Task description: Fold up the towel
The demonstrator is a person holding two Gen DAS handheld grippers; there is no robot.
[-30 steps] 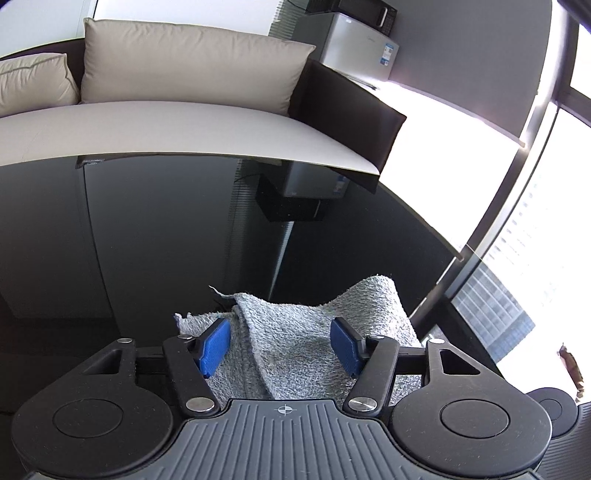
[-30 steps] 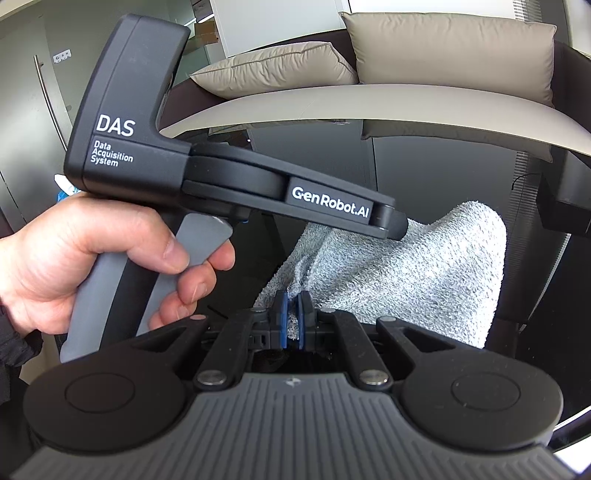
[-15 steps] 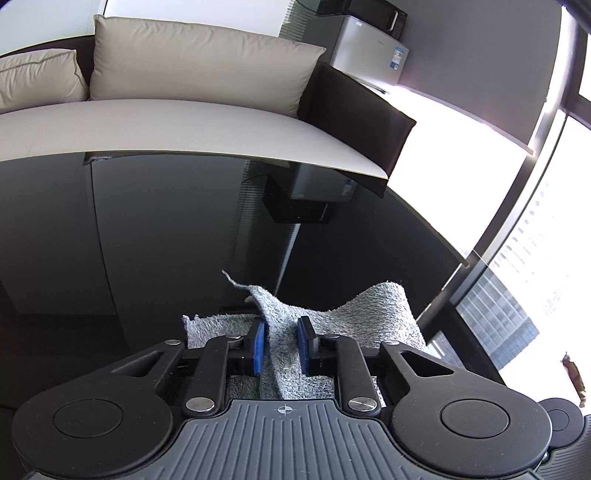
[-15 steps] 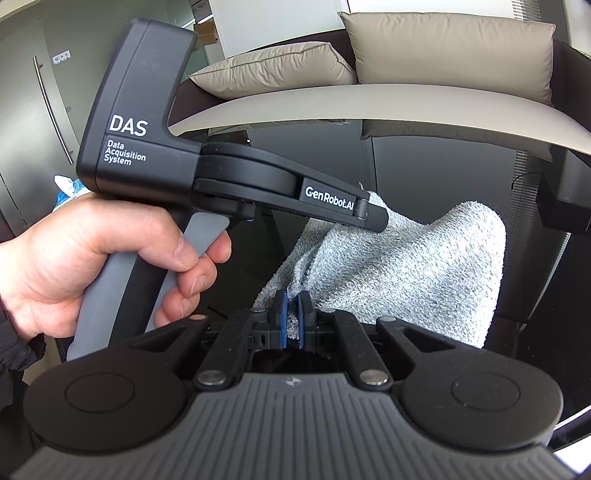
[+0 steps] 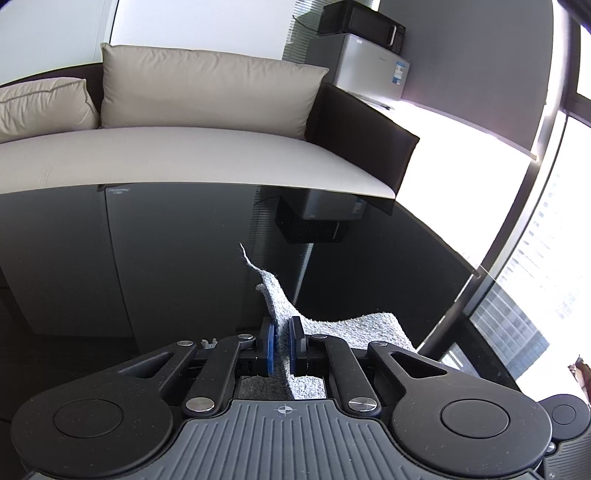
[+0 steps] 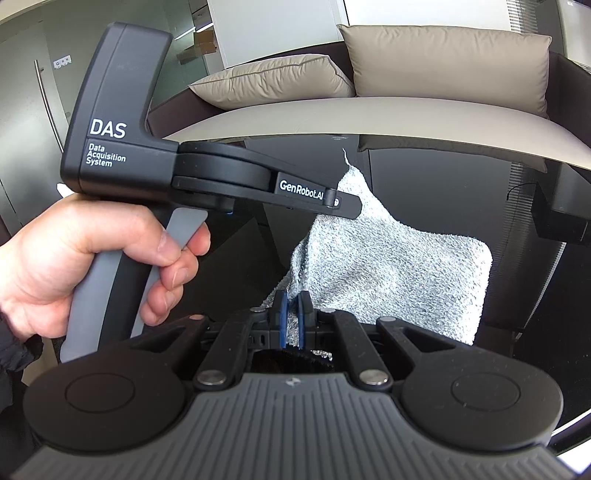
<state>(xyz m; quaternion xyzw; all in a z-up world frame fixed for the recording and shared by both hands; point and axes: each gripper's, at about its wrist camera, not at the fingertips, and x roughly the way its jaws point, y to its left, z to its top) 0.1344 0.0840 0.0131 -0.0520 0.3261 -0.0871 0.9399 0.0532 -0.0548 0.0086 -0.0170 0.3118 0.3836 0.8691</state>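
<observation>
One grey terry towel was in play, and two tools held it. In the right wrist view it filled the middle right of the frame, lifted off the glossy black bench, with one corner peaked toward the upper middle and a loose thread standing off that tip. From the peak its top edge ran down and right to a rounded hump, so the cloth's long axis lay diagonally, high at centre and lower at right.

The left tool reached in from the left of that frame, its jaws pressed together on the raised corner, and one hand wrapped its grey grip at middle left. The right tool, at lower centre, had its blue pads pinched on the towel's near lower edge.

In the left wrist view the left tool sat at lower centre with the towel rising between its two blue pads as a narrow upright ridge, its tip pointing to the upper middle. The rest of the cloth trailed off to the lower right over the bench.

Behind the bench stood one sofa with two beige cushions, and at upper right one microwave sat on one small fridge.
</observation>
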